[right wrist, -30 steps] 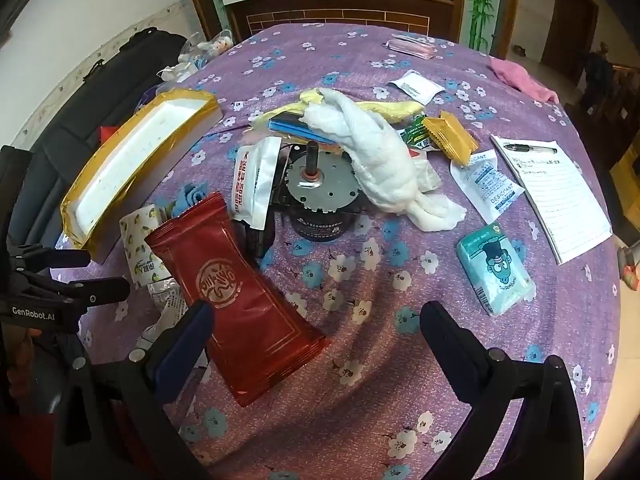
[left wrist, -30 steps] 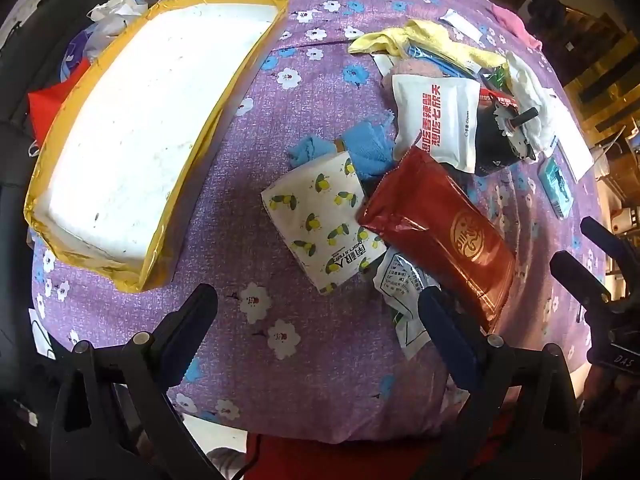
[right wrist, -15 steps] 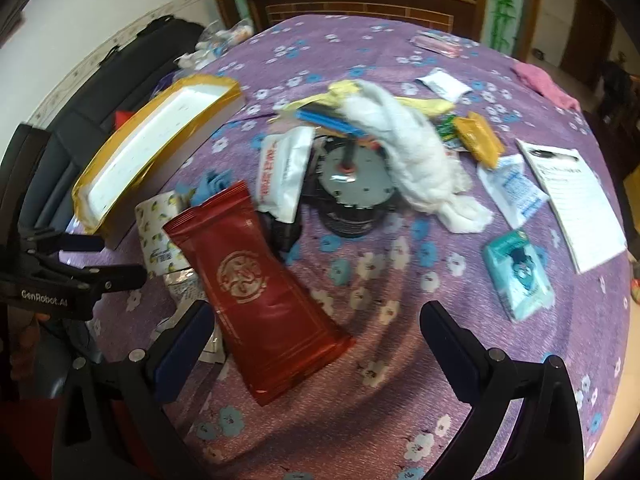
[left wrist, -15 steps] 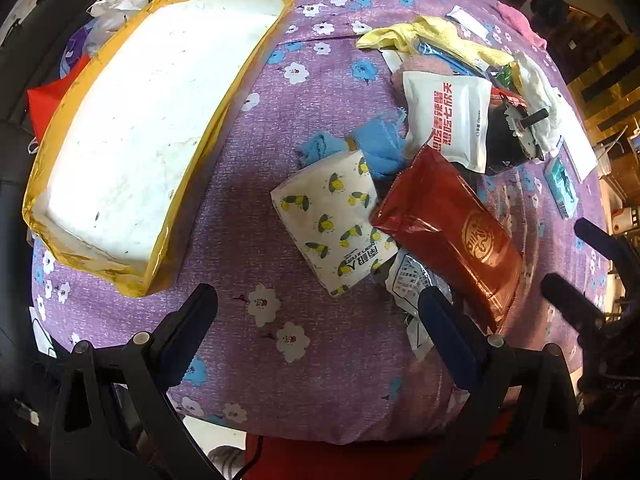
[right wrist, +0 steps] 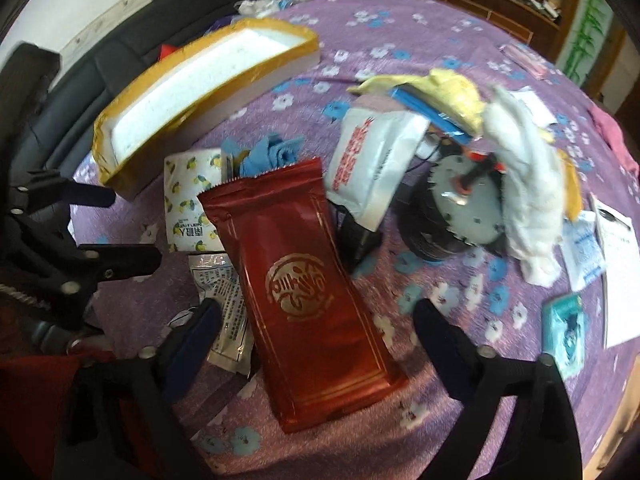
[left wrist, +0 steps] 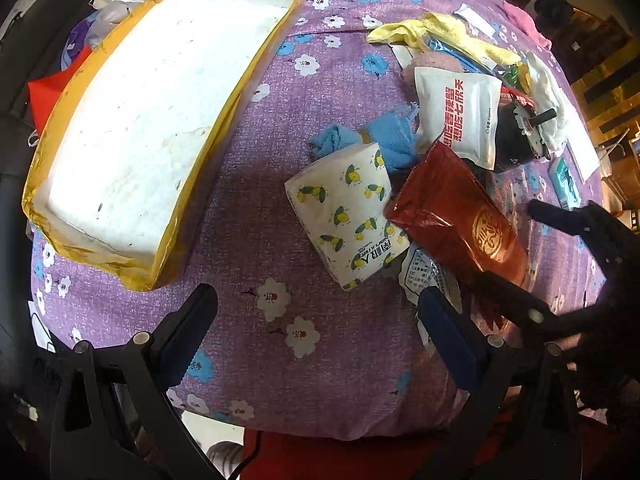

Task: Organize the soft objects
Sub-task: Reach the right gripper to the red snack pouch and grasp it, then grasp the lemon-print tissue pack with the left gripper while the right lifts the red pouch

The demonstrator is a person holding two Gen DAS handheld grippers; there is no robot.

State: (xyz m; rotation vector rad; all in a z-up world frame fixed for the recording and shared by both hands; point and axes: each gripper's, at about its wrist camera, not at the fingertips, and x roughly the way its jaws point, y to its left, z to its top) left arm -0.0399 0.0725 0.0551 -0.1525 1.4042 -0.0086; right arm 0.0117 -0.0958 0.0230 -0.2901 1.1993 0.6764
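Observation:
A red foil pouch (right wrist: pixel 304 292) lies flat on the purple flowered tablecloth (right wrist: pixel 440 292). My right gripper (right wrist: pixel 316 320) hangs over the pouch's near half, its jaws closing with the pouch between them; the pads stand apart from its edges. In the left wrist view the same red pouch (left wrist: pixel 460 216) overlaps a lemon-print tissue pack (left wrist: pixel 344 208). My left gripper (left wrist: pixel 316 308) is open over bare cloth near the table's front edge, nothing between its fingers. A blue cloth (left wrist: pixel 384 140), a white towel (right wrist: pixel 528 196) and a yellow cloth (right wrist: pixel 444 88) lie further back.
A foam box with yellow tape (left wrist: pixel 132 120) stands at the left. A white pouch (left wrist: pixel 460 116) leans on a round motor (right wrist: pixel 452 208). A silver sachet (right wrist: pixel 224 288) lies under the red pouch. A teal pack (right wrist: pixel 564 332) and papers (right wrist: pixel 616 272) sit at the right.
My right gripper has swung left and down over the red pouch, rolled, and its jaws have narrowed around it. The left gripper has stayed where it was.

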